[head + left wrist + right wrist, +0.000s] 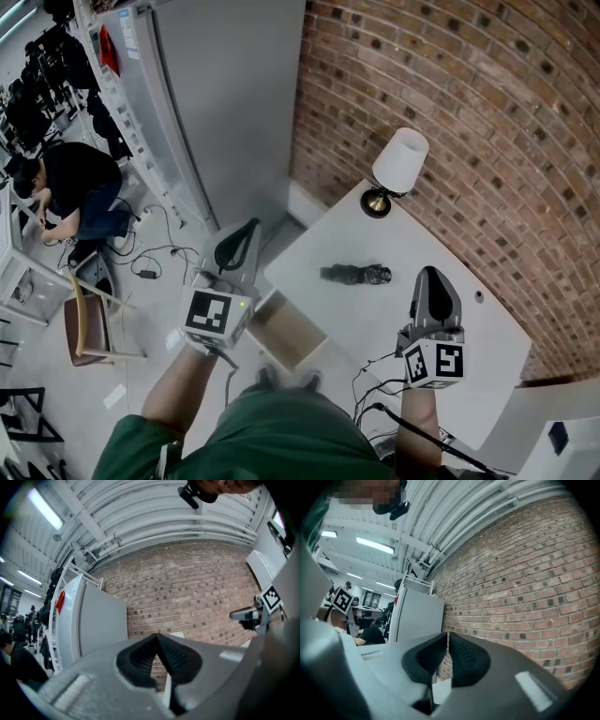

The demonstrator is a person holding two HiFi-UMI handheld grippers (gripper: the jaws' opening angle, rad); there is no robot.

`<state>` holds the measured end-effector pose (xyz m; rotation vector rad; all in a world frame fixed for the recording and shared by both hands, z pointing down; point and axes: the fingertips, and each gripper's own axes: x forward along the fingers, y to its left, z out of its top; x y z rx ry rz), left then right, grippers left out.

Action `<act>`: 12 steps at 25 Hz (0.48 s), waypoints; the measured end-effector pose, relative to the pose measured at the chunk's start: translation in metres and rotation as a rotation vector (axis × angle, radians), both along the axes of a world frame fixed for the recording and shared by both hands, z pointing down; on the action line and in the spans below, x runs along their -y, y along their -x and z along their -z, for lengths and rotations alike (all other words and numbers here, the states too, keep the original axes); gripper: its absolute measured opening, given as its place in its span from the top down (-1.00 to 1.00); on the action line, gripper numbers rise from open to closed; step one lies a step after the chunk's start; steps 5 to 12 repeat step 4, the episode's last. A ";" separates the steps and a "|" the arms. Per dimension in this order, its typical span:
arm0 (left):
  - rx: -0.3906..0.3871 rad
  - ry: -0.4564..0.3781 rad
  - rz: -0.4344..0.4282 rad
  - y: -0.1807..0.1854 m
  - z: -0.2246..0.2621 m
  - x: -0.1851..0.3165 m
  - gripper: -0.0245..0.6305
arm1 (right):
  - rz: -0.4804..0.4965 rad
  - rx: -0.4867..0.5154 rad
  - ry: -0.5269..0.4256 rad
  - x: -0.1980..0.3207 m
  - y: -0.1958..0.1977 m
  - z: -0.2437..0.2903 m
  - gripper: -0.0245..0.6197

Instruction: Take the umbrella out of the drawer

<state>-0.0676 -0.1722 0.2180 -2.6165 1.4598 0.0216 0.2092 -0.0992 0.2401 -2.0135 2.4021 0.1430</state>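
Observation:
A black folded umbrella [354,275] lies on the white table [469,375], ahead of both grippers. The drawer [286,328] at the table's left end stands pulled out; its brown inside shows nothing in it. My left gripper [246,231] hangs over the floor just left of the drawer, its jaws shut and empty [157,637]. My right gripper [432,277] hovers over the table right of the umbrella, apart from it. Its jaws meet at the tips with nothing between them [447,634]. Both point level toward the brick wall.
A table lamp [398,161] with a white shade stands at the table's far corner by the brick wall [469,112]. A tall grey cabinet [225,103] stands to the left. A person [80,192] crouches on the floor far left, near a chair [89,323] and cables.

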 end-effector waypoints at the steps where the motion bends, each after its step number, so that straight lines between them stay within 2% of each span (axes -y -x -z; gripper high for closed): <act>1: 0.000 0.000 -0.002 0.000 0.000 0.001 0.93 | -0.002 0.001 0.002 0.001 0.000 0.000 0.89; 12: 0.000 -0.001 -0.008 0.000 -0.001 0.005 0.93 | -0.005 0.000 0.000 0.005 0.001 0.000 0.89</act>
